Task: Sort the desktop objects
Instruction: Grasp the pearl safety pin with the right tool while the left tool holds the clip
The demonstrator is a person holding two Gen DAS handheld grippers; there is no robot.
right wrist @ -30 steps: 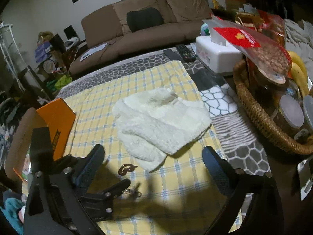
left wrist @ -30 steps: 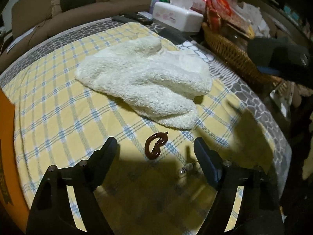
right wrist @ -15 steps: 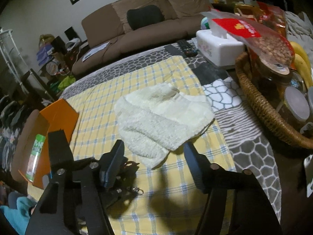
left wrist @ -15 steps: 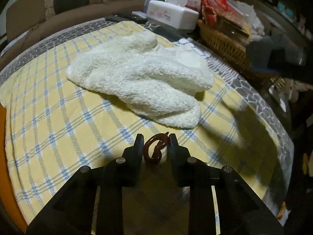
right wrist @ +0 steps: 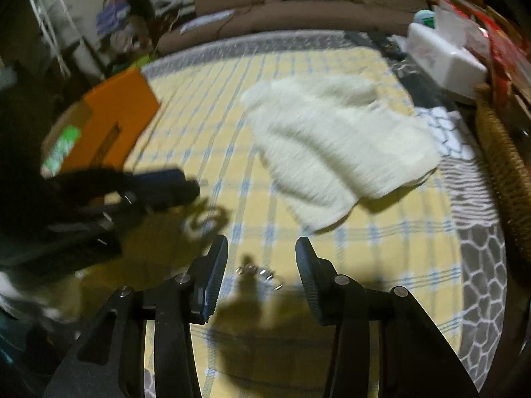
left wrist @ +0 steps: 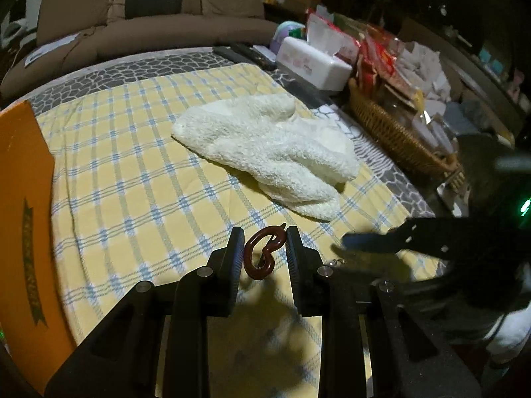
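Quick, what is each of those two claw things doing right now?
Left gripper: shut on the brown hair clip.
Right gripper: open, holding nothing, over a small metal keyring on the checked cloth.

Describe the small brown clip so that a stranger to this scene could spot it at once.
Start at the yellow checked cloth, then go to its near edge below the white fluffy towel. The brown clip sits pinched in the left tool, a glossy curled loop, darker than everything around it.
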